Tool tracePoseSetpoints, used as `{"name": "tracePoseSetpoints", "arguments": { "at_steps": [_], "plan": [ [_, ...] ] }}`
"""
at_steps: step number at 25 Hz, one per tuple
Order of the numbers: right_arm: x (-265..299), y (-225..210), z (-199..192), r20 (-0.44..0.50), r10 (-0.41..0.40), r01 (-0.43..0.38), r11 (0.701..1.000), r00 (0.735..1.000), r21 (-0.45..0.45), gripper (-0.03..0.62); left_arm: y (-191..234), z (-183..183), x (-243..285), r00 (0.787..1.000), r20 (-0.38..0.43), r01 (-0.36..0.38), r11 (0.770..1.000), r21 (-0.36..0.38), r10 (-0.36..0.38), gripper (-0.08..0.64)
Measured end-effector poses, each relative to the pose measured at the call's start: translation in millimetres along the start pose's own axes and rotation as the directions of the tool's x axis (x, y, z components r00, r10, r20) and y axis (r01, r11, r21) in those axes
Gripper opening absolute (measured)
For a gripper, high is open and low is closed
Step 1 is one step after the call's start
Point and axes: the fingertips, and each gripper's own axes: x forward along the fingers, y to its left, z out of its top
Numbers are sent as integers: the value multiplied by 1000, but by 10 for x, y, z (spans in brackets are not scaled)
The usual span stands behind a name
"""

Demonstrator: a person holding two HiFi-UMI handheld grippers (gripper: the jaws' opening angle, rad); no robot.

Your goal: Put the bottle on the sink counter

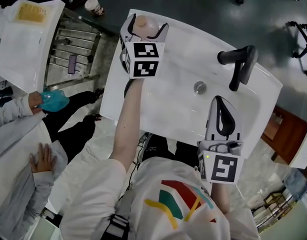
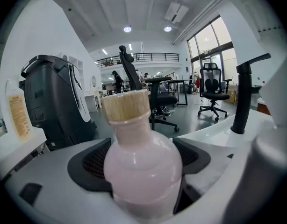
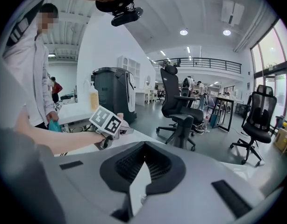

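1. The left gripper (image 1: 145,29) is reaching out to the upper middle of the head view, over the far left corner of the white sink counter (image 1: 178,44).
2. Its jaws are clamping on the bottle (image 2: 142,162), one dark pad pressing each side of the body.
3. The bottle is standing upright between the jaws. It is pale pink with a tan, cork-like stopper (image 2: 126,105), and it is filling the centre of the left gripper view.
4. No view is showing whether the bottle's base is touching the counter.
5. The right gripper (image 1: 217,100) is hovering at the lower right of the head view, over the near side of the basin. Its jaws are meeting at the tips with nothing between them.
6. A black faucet (image 1: 241,64) is standing at the upper right of the head view, with the round drain (image 1: 199,87) sitting just left of and below it.
7. At the left edge of the head view, a second person's hand (image 1: 36,101) is gripping a teal cloth (image 1: 54,100), well apart from the sink.
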Motion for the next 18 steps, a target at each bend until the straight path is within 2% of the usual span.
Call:
{"name": "tracePoseSetpoints", "arguments": {
  "at_steps": [9, 18],
  "plan": [
    [-14, -1, -31, -5, 2, -2, 1000, 1000, 0, 12, 7, -115, 69, 998, -59, 5, 1000, -3, -6, 397],
    [-11, 26, -41, -5, 10, -10, 1000, 1000, 3, 12, -28, -153, 95, 995, -96, 3, 999, 34, 0, 396]
  ]
}}
